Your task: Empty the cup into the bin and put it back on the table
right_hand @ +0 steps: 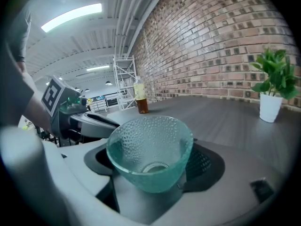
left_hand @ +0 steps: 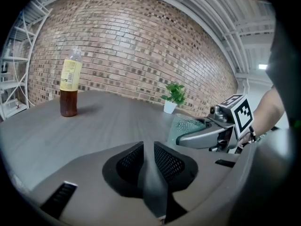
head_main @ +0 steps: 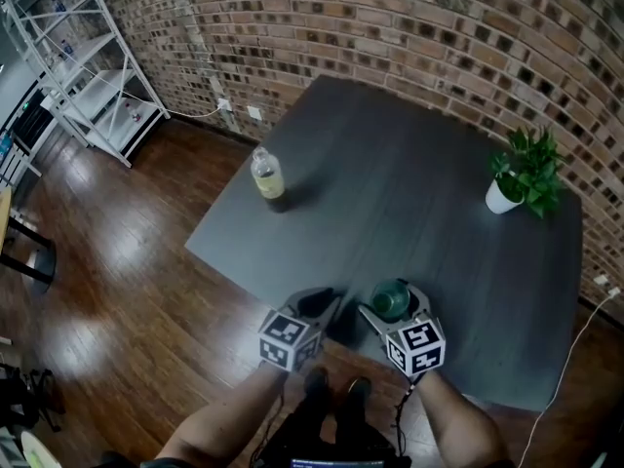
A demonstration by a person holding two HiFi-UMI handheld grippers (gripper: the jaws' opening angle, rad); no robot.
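Observation:
A pale green dimpled glass cup [head_main: 390,300] [right_hand: 150,149] stands upright between the jaws of my right gripper [head_main: 392,302] [right_hand: 150,147], close to the near edge of the dark grey table [head_main: 409,193]. The pads press on its sides, and I see nothing inside it. My left gripper [head_main: 320,302] [left_hand: 149,147] hovers just left of it, shut and holding nothing. From the left gripper view the cup [left_hand: 186,128] shows behind the right gripper's near jaw. No bin is in any view.
A bottle of brown drink [head_main: 268,178] [left_hand: 69,88] stands near the table's left edge. A small potted plant [head_main: 522,178] [right_hand: 273,88] is at the far right. A white metal shelf rack [head_main: 88,66] stands on the wooden floor by the brick wall.

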